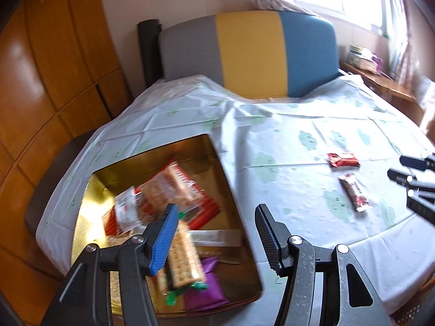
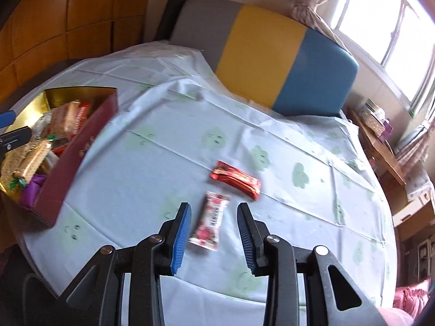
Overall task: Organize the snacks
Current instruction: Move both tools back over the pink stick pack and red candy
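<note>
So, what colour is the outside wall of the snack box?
Dark red cardboard snack box, gold inside; the right wrist view shows it best.

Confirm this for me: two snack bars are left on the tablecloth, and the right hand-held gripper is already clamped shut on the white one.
Not clamped. In the right wrist view the right hand-held gripper stands open, with the white snack bar lying on the tablecloth between its fingers, untouched. The rest holds: it and the red bar remain out.

Both wrist cameras are looking steeply down along their fingers, the left one closely over the box (image 1: 239, 203), the right one over the tablecloth (image 2: 152, 168), both sharing box, wrappers and chair (image 1: 252, 54).
</note>
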{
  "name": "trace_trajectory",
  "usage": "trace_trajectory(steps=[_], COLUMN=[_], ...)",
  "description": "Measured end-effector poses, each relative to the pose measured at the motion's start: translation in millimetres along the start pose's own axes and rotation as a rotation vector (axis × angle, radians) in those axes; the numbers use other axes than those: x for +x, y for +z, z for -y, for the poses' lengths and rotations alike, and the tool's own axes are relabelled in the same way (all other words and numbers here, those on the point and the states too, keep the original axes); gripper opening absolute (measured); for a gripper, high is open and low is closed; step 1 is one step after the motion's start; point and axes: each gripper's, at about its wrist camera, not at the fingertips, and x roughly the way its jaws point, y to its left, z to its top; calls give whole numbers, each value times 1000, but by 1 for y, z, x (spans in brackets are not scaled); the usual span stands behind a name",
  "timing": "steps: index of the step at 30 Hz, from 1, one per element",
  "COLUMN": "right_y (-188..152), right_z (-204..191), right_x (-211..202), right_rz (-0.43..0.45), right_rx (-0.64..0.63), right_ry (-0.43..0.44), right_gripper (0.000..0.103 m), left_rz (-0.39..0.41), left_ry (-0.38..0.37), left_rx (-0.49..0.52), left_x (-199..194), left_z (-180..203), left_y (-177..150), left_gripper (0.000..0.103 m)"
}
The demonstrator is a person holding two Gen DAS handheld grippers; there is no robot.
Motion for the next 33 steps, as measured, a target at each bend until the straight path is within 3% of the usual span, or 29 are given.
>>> trace_trajectory(steps=[7, 22, 33], right_y=[-14, -33, -35], right_z=[73, 150, 159], right_x=[12, 37, 38], right_rz=[-63, -133, -138], right_rx=[64, 448, 485], right_ry=[-124, -60, -61], right_gripper=[36, 36, 36], left_rz=[-9, -76, -109], left_ry=[-59, -174, -229], left_rx=[108, 279, 350], left_x=[6, 39, 60], left_z=[49, 146, 189], left_y=[7, 14, 17], left_gripper=[59, 59, 59])
